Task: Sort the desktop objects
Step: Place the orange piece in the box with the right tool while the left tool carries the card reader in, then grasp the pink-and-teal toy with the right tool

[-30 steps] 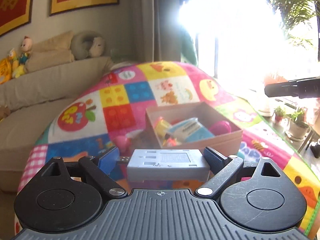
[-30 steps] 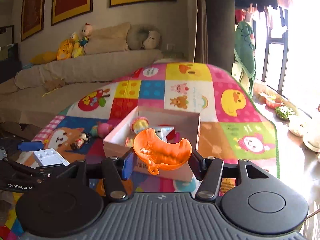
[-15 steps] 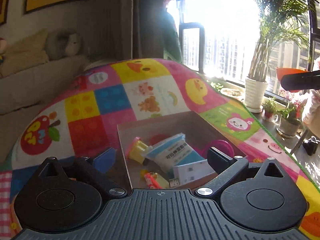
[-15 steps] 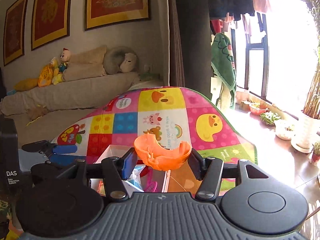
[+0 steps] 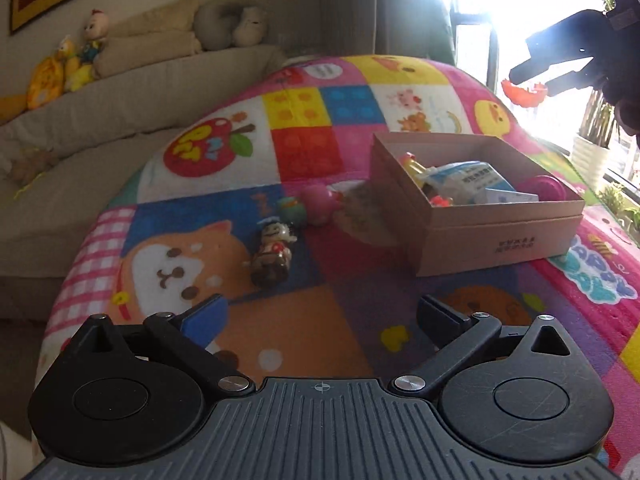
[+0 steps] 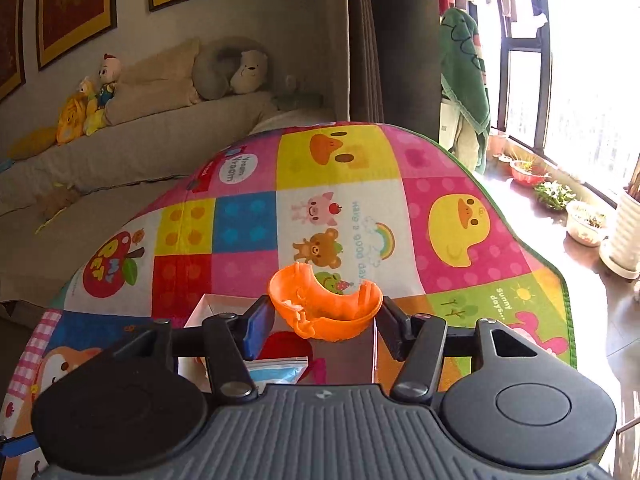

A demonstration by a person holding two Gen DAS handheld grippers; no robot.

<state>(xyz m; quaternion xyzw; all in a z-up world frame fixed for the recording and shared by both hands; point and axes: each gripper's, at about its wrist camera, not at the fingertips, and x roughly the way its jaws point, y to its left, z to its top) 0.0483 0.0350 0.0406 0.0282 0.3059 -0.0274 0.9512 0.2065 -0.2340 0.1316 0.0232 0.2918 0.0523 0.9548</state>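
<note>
Room: living room with a beige sofa [image 5: 120, 92] along the wall, soft toys [image 5: 68, 68] on its back, bright window at 2 o'clock.
Surface: colourful patchwork play mat [image 5: 320, 120] with cartoon animals and fruit.
Left gripper [image 5: 320, 312]: jaws spread wide, having just been opening, nothing between them; only the mat shows in the gap.
Right gripper [image 6: 324, 320]: closed on an orange toy piece [image 6: 324, 304], a curved shell shape pinched at both ends by the fingers [image 6: 256, 328].
Right gripper seen from the left camera: up at 2 o'clock, in the air above the far side of the box, orange piece hanging in it.
Box [image 5: 500, 232]: open cardboard box on the mat at 1 o'clock from the left gripper; inside lie a blue-and-white packet [image 5: 468, 180], a yellow toy [image 5: 414, 164] and a pink round item [image 5: 548, 188].
Loose toys: a small figure with a cap [image 5: 274, 252] at 12 o'clock, lying on the mat; a green owl-like toy [image 5: 292, 208] and a pink ball-shaped toy [image 5: 318, 200] just beyond it, beside the box's left wall.
Under the right gripper: the box's pale rim [image 6: 216, 304] and the blue packet [image 6: 276, 372] at 6 o'clock of the orange piece.
</note>
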